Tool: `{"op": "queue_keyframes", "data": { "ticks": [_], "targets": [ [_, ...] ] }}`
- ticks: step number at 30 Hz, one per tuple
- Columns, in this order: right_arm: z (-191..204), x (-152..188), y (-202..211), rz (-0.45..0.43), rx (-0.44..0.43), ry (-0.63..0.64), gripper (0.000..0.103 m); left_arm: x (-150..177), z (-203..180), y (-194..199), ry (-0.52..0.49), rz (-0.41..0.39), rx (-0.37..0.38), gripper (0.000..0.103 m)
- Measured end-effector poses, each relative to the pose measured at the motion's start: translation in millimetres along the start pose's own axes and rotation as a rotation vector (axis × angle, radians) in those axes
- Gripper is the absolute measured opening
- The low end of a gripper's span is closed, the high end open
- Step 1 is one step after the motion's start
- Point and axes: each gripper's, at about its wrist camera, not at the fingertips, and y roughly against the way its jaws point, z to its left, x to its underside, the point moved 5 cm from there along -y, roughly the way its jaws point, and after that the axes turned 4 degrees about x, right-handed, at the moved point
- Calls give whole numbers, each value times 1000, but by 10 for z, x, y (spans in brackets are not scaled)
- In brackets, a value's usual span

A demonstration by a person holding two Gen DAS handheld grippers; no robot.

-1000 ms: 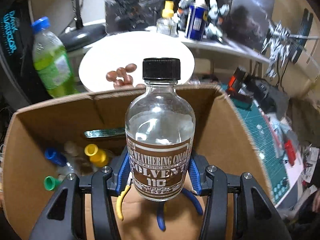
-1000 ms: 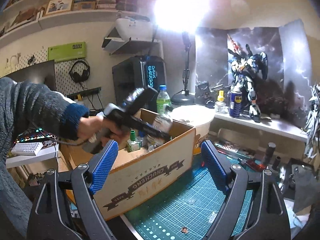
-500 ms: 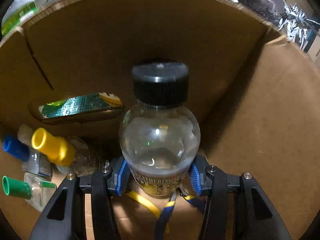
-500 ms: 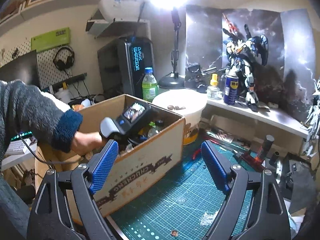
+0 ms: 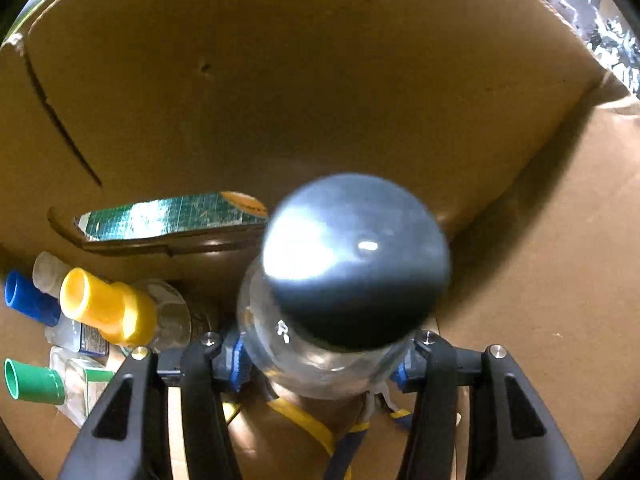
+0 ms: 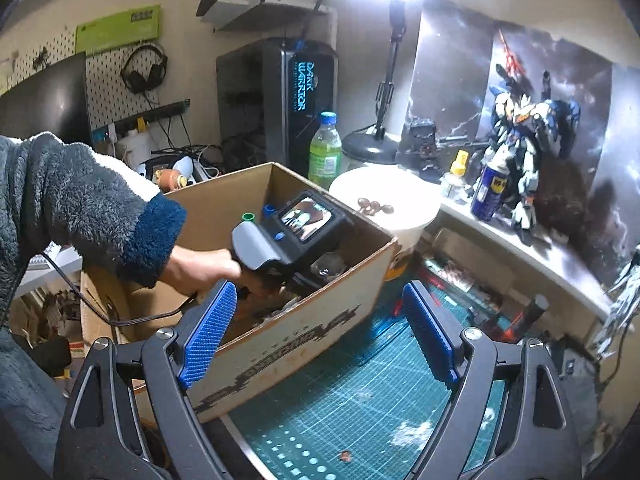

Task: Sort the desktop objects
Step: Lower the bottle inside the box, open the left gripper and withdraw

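1. The left claw (image 5: 320, 360) squeezed a glass bottle (image 5: 320, 356) deep inside the cardboard box (image 5: 520, 280).
2. Small bottles with a yellow cap (image 5: 104, 308) lay just beside it.
3. The right claw (image 6: 320, 340) hung spread wide, holding nothing, above the green mat (image 6: 360, 408).

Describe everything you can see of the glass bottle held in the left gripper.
The glass bottle has a clear, rounded body and a black screw cap that is blurred and points towards the camera. The left gripper clamps its body between blue pads. It sits low inside the cardboard box, with yellow-and-blue tool handles beneath it.
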Motion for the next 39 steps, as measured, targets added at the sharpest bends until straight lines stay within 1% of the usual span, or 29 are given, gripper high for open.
{"op": "queue_keyframes", "data": {
  "ticks": [1, 2, 3, 5, 7, 10, 11, 12, 14, 16, 17, 19, 20, 22, 23, 24, 25, 26, 27, 29, 31, 33, 39],
  "targets": [
    [6, 23, -6, 5, 1, 1, 84, 0, 1, 45, 3, 7, -10, 62],
    [3, 40, -10, 9, 8, 4, 84, 1, 2, 92, 6, 14, -20, 70],
    [-6, 59, -12, 13, 15, 5, 84, 10, 12, 166, 12, 20, -32, 74],
    [-56, 104, 14, 12, 24, -13, 84, 51, 46, 320, 15, 37, -63, 79],
    [-120, 142, 62, 2, 25, -41, 84, 118, 97, 470, 5, 60, -103, 81],
    [-206, 215, 115, -5, 30, -77, 84, 235, 228, 620, 11, 76, -125, 81],
    [-222, 243, 125, -5, 31, -85, 84, 271, 268, 687, 17, 76, -115, 76],
    [-235, 264, 133, -4, 31, -91, 84, 307, 309, 756, 25, 76, -102, 58],
    [-254, 330, 135, 3, 34, -103, 84, 332, 353, 823, 32, 78, -89, 40],
    [-273, 386, 137, 10, 37, -111, 84, 296, 351, 794, 28, 83, -93, 36],
    [-283, 407, 141, 10, 38, -114, 84, 278, 350, 779, 27, 86, -96, 29],
    [-308, 433, 152, 6, 34, -127, 84, 242, 347, 750, 23, 92, -100, 27],
    [-322, 433, 151, 4, 30, -134, 84, 224, 346, 736, 22, 95, -102, 22],
    [-339, 420, 151, 1, 29, -146, 84, 189, 343, 707, 18, 101, -107, 18],
    [-341, 412, 155, 1, 29, -150, 84, 168, 302, 675, 0, 101, -116, 16],
    [-339, 407, 159, 0, 29, -152, 84, 148, 255, 640, -21, 100, -126, 13],
    [-328, 405, 166, 0, 30, -148, 84, 127, 208, 605, -43, 100, -136, 11],
    [-312, 400, 181, -2, 33, -139, 84, 95, 183, 596, -52, 93, -139, 9],
    [-296, 396, 197, -5, 36, -132, 84, 60, 162, 592, -60, 86, -140, 5],
    [-271, 395, 218, -8, 38, -122, 84, -8, 121, 584, -76, 72, -143, 1],
    [-256, 394, 230, -11, 38, -115, 84, -56, 94, 567, -82, 60, -132, 0],
    [-258, 397, 229, -10, 39, -114, 84, -80, 73, 546, -74, 66, -104, 0],
    [-273, 413, 203, -4, 35, -116, 84, -96, -20, 561, -80, 72, -72, 0]
  ]
}}
